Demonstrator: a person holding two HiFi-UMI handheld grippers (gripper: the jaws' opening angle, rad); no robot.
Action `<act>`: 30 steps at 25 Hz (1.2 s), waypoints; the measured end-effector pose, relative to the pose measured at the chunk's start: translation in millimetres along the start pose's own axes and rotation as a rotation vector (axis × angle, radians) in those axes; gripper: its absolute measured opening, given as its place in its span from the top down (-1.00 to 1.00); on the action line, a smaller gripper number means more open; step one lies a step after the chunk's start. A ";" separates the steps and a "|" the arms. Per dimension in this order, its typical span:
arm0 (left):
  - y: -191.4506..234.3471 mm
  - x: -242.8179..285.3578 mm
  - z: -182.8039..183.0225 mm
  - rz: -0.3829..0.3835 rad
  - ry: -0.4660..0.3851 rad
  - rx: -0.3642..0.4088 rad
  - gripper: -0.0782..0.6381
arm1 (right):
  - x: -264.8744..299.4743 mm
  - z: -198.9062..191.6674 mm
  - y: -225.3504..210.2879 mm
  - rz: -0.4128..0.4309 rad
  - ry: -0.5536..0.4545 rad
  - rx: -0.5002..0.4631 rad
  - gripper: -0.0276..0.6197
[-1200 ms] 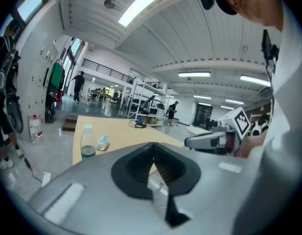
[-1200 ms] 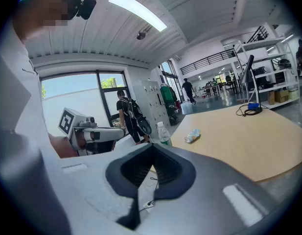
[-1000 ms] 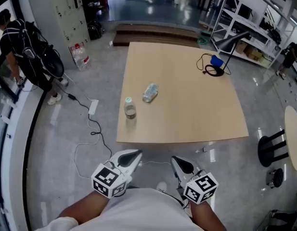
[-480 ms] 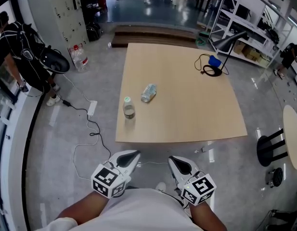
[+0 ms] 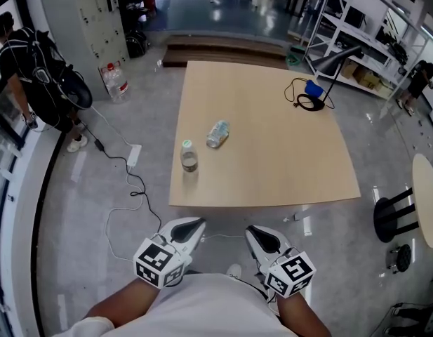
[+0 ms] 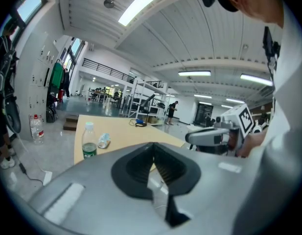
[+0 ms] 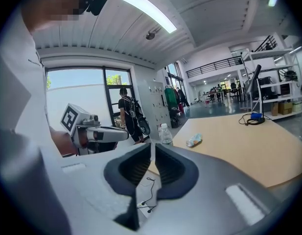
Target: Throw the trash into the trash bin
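A clear bottle with a green label point(image 5: 189, 159) stands upright near the front left edge of the wooden table point(image 5: 272, 146). A crushed clear bottle point(image 5: 218, 134) lies on its side just beyond it. Both grippers hover side by side in front of the table, short of its near edge, pointing at it. My left gripper point(image 5: 191, 225) is shut and empty; its own view shows the pads meeting at the tips point(image 6: 152, 146). My right gripper point(image 5: 258, 232) is opening, with a thin slit between its pads point(image 7: 153, 146) and nothing in it.
A black desk lamp with a blue item and coiled cable point(image 5: 311, 93) sits at the table's far right. A power strip and cables point(image 5: 135, 156) lie on the floor to the left, near a person with a backpack point(image 5: 34, 83) and a water jug point(image 5: 116, 83). A black stool point(image 5: 395, 216) stands right.
The person at the left has shifted a little by the window. Both grippers and the two bottles stay where they were.
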State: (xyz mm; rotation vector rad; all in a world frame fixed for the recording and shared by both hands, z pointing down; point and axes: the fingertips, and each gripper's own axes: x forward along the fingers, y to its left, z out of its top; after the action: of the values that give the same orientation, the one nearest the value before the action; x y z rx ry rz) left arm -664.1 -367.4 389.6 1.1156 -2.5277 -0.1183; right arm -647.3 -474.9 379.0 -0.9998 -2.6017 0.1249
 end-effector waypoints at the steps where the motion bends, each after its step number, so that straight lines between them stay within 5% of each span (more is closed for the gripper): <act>1: 1.2 -0.9 0.3 0.003 -0.001 -0.001 0.76 | 0.7 -0.1 0.4 -0.001 0.003 0.003 0.82; 20: 58.0 -43.5 4.0 0.022 -0.036 -0.030 0.76 | 46.7 10.7 31.5 -0.032 0.046 0.009 0.56; 30: 97.6 -70.2 1.7 0.038 -0.024 -0.039 0.76 | 79.7 25.5 30.4 -0.071 0.098 -0.084 0.56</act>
State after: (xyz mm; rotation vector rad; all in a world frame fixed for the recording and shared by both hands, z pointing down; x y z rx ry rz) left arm -689.4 -249.9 388.6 1.0568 -2.5548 -0.1712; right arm -692.0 -398.3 372.1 -0.9163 -2.5675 -0.0499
